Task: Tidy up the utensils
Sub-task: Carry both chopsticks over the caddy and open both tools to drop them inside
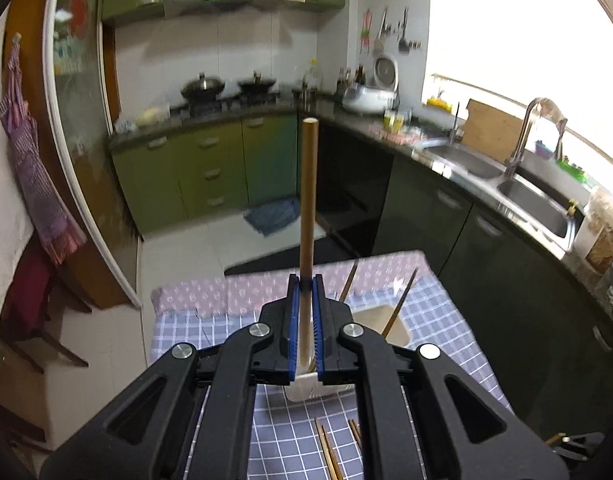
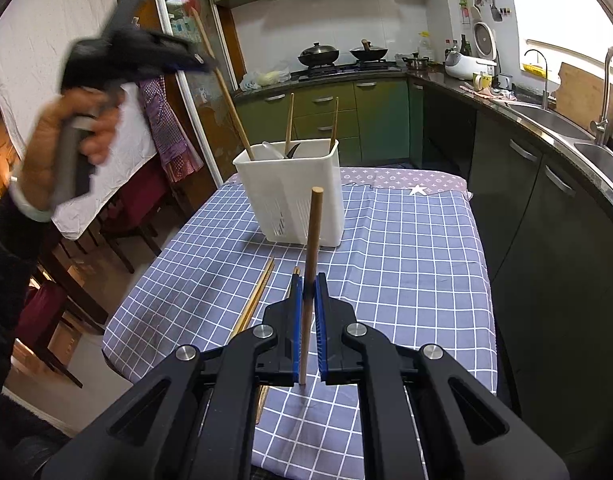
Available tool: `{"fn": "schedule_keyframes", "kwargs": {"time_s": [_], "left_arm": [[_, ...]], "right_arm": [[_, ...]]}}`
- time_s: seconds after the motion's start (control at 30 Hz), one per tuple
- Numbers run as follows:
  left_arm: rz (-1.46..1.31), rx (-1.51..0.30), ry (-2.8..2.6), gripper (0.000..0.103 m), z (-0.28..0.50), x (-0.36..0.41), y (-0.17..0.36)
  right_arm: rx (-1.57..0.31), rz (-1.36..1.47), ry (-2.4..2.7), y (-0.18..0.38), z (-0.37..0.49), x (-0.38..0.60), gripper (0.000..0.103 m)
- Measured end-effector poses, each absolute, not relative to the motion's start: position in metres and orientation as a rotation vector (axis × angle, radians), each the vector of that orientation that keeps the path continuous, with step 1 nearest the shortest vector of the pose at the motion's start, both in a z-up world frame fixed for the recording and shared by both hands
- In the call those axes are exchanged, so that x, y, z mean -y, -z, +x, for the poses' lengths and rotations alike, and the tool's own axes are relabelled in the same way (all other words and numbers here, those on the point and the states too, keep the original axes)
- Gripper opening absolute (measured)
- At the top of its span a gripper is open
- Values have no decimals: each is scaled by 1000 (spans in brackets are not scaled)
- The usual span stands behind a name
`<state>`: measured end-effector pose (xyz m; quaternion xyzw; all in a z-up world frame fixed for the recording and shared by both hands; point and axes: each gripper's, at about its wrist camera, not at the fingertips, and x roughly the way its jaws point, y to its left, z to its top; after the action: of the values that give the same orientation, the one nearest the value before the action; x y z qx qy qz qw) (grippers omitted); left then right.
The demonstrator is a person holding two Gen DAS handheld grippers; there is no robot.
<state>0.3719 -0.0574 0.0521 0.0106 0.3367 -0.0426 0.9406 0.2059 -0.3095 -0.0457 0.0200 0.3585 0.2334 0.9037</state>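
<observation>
A: What is the left gripper (image 1: 305, 280) holding?
B: Its jaws are clamping tight on a chopstick (image 1: 308, 196), which is sticking up above the worktop (image 1: 434, 320).
A: And the right gripper (image 2: 308, 280)?
B: It is pinching another chopstick (image 2: 312, 248) too. The white utensil holder (image 2: 294, 200) is standing just beyond it, with loose chopsticks (image 2: 258, 300) lying beside the jaws.

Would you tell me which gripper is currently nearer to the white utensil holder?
Left. The left gripper, shut on a chopstick, is raised close above the white utensil holder; the right gripper, shut on another chopstick, sits farther back over the table.
</observation>
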Motion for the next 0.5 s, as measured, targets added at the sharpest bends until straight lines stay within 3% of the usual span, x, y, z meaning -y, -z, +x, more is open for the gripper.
{"fn": "schedule_keyframes", "kwargs": {"time_s": [0.13,0.2,0.4,0.5], "left_arm": [[39,-774,69,7,388,60,-15],[54,-798,67,20,388,61,-3],[57,-796,84,41,368,55,-5],[45,-763,94,46,347,45,-16]], "right_arm": [[-742,36,-481,42,211,308,7],[-737,33,-483,38,213,306,7],[-704,24,-495,9,233,300,7],[-653,37,-500,-22,249,298,7]]}}
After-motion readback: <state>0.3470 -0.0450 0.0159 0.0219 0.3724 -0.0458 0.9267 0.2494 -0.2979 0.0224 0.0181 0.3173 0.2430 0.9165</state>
